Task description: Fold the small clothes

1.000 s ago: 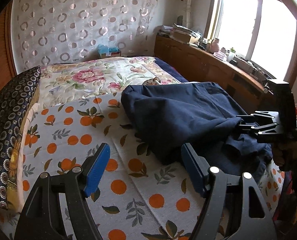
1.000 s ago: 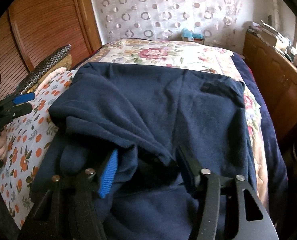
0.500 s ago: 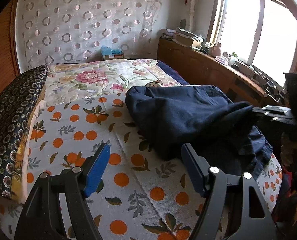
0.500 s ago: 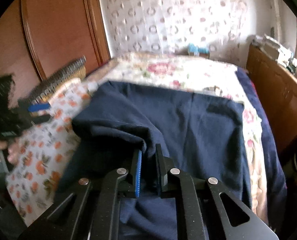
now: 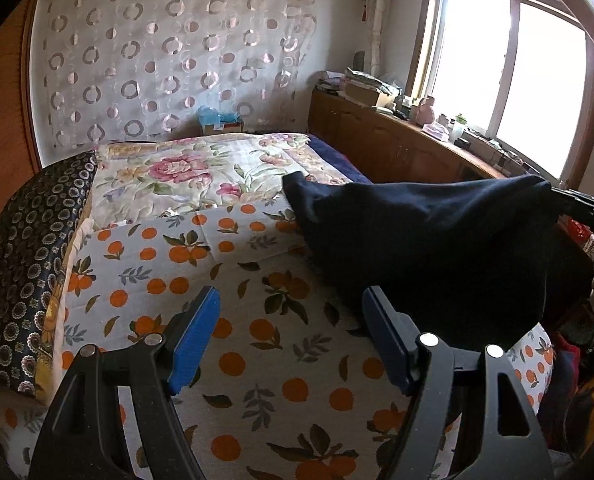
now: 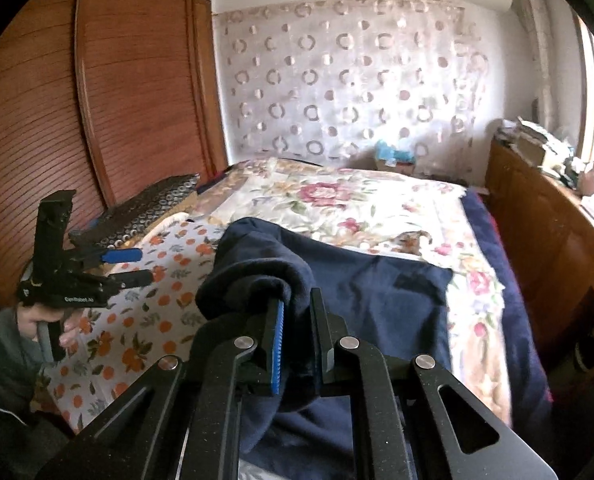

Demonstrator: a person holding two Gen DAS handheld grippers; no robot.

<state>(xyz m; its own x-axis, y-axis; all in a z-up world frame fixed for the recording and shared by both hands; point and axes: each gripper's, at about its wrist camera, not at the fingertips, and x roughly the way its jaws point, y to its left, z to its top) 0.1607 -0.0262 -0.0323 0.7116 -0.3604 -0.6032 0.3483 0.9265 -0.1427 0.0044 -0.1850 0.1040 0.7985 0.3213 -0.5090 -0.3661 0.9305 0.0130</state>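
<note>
Right tool (image 6: 297,320): jaws have just been closing and are now clenched on a fold of the navy garment (image 6: 377,304). The pinched edge is lifted off the bed (image 6: 377,204); cloth bunches over the blue pad (image 6: 277,344) and hangs below the fingers.

Left tool (image 5: 293,332): released, blue pads (image 5: 193,336) wide apart, nothing between them. It hovers over the orange-print sheet (image 5: 257,344), beside the garment's near edge without touching it. In the right wrist view it sits at the left, gripped by a hand (image 6: 41,320) in a grey sleeve (image 6: 1,352).

Garment: dark navy fleece, on the right half of the bed. Far part lies flat on the floral quilt (image 6: 337,200) and the sheet; near part is raised in a ridge towards the right tool. A darker patch (image 6: 409,280) shows on the flat part.

Bed: orange-print sheet over the near left portion, floral quilt beyond, a navy blanket (image 6: 485,232) along the right edge.

Pillow (image 5: 21,264): dark, ring-patterned, at the left edge of the bed.

Curtain (image 5: 169,60): pale, circle-patterned, behind the head of the bed.

Box (image 5: 221,124): blue contents, against the curtain.

Wardrobe (image 6: 97,100): slatted wood, left of the bed.

Cabinet (image 5: 397,148): wooden, under the window (image 5: 509,80), top cluttered with small items.
</note>
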